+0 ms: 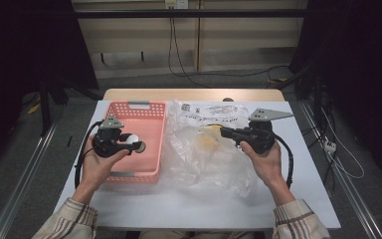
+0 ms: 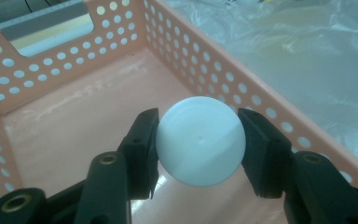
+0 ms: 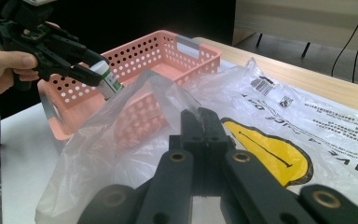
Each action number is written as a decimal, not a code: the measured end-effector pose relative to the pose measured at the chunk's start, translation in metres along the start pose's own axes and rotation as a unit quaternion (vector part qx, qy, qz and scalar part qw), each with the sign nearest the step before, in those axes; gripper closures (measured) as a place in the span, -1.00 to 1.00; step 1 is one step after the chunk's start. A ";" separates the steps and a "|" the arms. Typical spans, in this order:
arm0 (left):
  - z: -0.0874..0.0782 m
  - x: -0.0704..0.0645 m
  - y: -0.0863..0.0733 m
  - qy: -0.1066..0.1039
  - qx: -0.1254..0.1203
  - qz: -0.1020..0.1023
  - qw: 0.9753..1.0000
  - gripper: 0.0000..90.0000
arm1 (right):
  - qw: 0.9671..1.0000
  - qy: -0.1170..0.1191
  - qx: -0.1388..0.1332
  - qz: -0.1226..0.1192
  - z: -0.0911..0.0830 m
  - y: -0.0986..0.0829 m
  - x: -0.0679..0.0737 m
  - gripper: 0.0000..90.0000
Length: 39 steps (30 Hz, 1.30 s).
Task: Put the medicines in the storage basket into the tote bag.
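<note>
On white-covered wooden tabletop (image 1: 199,201), pink perforated plastic basket (image 1: 146,117) and clear printed plastic bag (image 1: 214,159) are laid; grey floor (image 1: 25,149), cables behind. White-capped small bottle (image 2: 199,140) is gripped by left tool (image 2: 198,149); bag film is pinched by right tool (image 3: 199,122).

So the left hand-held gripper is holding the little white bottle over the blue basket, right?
Not quite: the basket is pink, not blue. The left gripper view shows its pink holed walls around the white bottle, which the left hand-held gripper is holding over the basket's floor. The rest is right.
</note>
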State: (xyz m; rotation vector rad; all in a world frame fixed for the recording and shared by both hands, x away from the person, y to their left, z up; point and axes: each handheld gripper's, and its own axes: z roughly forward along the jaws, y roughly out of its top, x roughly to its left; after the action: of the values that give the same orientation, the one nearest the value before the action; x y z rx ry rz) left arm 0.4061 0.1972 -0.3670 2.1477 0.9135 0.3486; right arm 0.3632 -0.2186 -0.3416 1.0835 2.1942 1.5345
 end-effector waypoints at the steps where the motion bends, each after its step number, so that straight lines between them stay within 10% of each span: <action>1: -0.002 -0.001 0.000 -0.002 -0.004 0.000 1.000 0.13 | 1.000 0.000 0.000 0.000 0.000 0.000 0.000 1.00; 22: -0.025 -0.037 0.015 -0.042 -0.073 0.025 0.996 0.14 | 1.000 -0.002 0.000 -0.001 0.000 0.000 0.001 1.00; 39: -0.045 -0.077 0.034 -0.092 -0.133 0.053 0.985 0.14 | 1.000 -0.005 -0.002 -0.005 -0.002 0.000 0.003 1.00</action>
State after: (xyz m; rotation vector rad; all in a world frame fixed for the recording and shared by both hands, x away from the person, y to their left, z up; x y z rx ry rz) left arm 0.3461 0.1517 -0.3089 1.9486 0.6128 0.3015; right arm 0.3596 -0.2179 -0.3402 1.0749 2.1863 1.5262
